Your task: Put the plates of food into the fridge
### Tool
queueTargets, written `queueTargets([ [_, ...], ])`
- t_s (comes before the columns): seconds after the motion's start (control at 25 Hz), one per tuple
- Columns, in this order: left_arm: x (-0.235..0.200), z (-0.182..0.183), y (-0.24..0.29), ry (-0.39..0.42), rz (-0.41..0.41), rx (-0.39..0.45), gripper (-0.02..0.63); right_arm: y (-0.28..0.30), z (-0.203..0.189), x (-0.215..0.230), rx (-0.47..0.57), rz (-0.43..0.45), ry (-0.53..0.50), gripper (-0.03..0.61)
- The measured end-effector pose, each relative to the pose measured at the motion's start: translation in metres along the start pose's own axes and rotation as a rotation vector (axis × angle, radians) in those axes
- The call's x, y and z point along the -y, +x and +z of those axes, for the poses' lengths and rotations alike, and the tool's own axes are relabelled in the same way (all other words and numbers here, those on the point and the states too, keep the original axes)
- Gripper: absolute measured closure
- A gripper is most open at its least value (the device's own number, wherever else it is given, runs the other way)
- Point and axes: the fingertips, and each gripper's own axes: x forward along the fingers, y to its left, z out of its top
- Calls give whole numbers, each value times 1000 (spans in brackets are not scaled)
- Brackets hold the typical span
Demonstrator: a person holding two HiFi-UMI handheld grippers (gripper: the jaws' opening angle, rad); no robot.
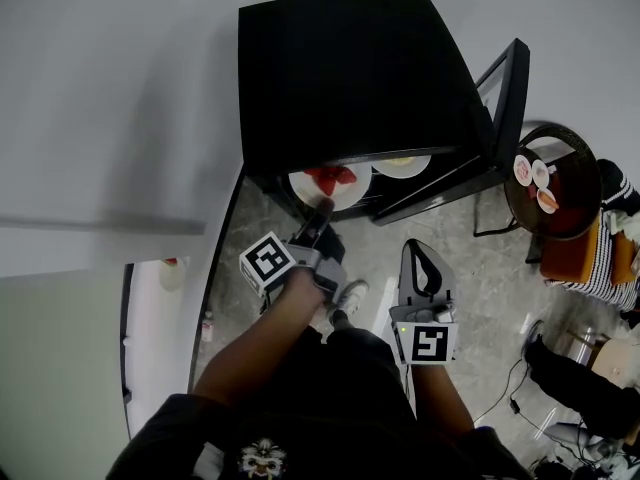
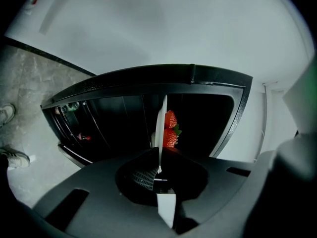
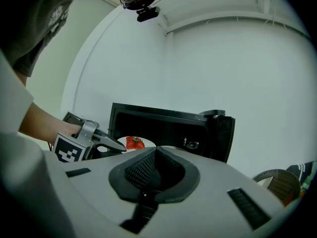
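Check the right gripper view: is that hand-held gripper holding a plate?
No, the right hand-held gripper has its jaws together, nothing between them; the left hand-held gripper holds the strawberry plate.

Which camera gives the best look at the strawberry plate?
The head view: the strawberry plate shows face-up at the fridge mouth. The left gripper view sees it edge-on in the left gripper's jaws; the right gripper view shows it small.

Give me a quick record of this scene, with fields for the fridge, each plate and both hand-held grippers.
fridge: black, door open
strawberry plate: at the fridge opening, gripped by its rim
second plate: already inside the fridge
left hand-held gripper: shut on the strawberry plate
right hand-held gripper: shut, empty, short of the fridge
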Motion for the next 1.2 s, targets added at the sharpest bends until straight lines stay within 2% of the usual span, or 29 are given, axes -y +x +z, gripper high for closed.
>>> queueTargets([
  [0.28, -1, 6, 12, -34, -2, 42, 583, -2, 5, -3, 6, 38, -18, 554],
  [0.84, -6, 28, 23, -29, 5, 151, 583, 4, 8, -2, 15, 72, -25, 554],
  [1.2, -8, 32, 27, -41, -8, 180, 583, 6, 7, -5, 10, 97, -24, 554],
])
